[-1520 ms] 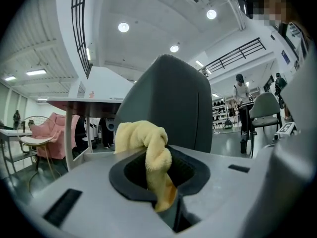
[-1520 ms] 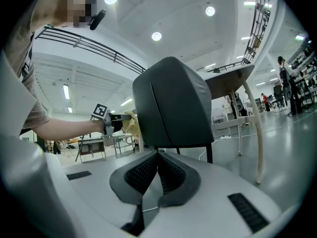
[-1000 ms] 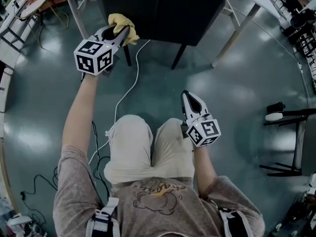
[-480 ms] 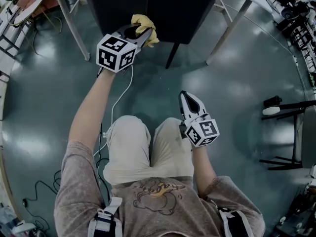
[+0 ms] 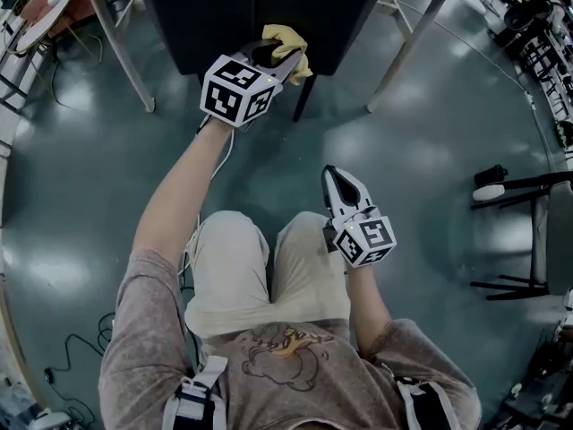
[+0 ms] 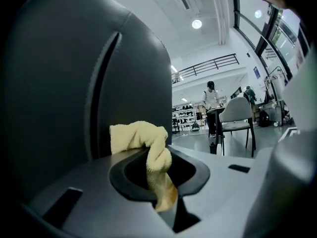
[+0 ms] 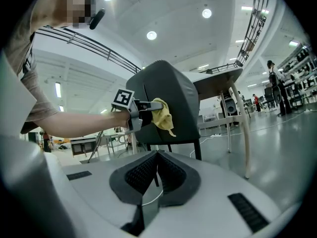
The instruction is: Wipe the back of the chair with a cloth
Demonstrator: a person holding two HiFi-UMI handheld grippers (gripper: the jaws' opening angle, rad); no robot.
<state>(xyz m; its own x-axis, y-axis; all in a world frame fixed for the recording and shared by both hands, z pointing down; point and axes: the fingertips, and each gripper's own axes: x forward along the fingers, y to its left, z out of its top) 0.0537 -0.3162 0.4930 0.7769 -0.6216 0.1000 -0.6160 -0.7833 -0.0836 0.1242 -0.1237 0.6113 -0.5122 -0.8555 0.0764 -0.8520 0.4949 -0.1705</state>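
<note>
Left gripper (image 5: 285, 58) presses crumpled yellow cloth (image 5: 288, 43) against smooth chair (image 5: 260, 12).

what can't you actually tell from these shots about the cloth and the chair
- Head view: the dark padded chair back runs off the top edge; its seat is unseen there.
- Left gripper view: the crumpled yellow cloth, clamped in the left claw, hides its own contact with the chair.
- All views: dust or marks on the chair, too dark to tell.

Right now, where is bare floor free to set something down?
Bare floor lies open between the right gripper and the black stand, and left of the left arm. Crowded at the chair, where the left gripper holds the cloth.
</note>
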